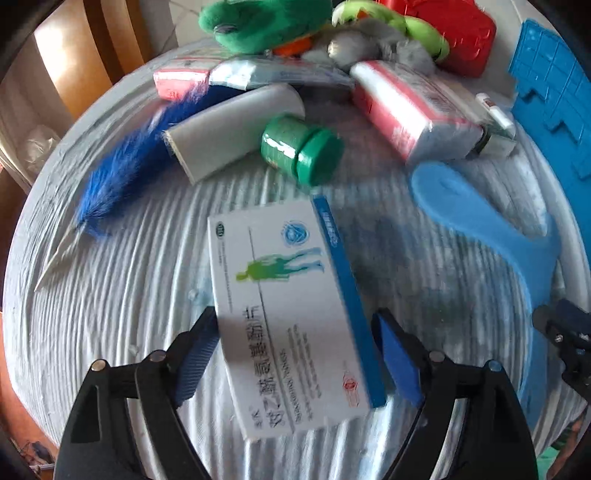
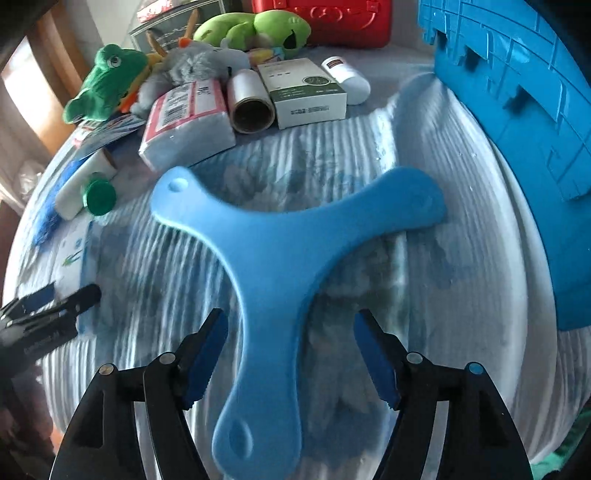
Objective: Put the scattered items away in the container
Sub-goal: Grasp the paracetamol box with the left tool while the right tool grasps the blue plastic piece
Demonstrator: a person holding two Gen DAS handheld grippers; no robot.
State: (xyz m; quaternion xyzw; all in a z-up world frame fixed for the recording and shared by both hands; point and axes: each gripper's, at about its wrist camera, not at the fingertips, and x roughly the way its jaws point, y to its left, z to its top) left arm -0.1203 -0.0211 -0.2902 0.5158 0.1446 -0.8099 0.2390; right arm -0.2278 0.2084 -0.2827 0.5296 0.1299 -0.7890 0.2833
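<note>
A white medicine box [image 1: 288, 295] with a blue side lies on the ribbed white cover [image 1: 129, 295], its near end between the fingers of my left gripper [image 1: 295, 315]. The jaws stand open, with a small gap at the right pad. A light-blue three-armed boomerang [image 2: 280, 251] lies flat in the right wrist view. Its near arm runs between the fingers of my right gripper [image 2: 291, 314], which is open with room on both sides. The blue plastic basket [image 2: 517, 110] stands at the right, beyond the boomerang.
At the far side lie a green-capped bottle [image 1: 301, 147], a white roll [image 1: 229, 129], a blue fur piece [image 1: 122, 173], pink tissue packs [image 2: 188, 118], a white-and-green box [image 2: 306, 88], a green frog plush [image 2: 107, 81] and a red case [image 2: 332, 18].
</note>
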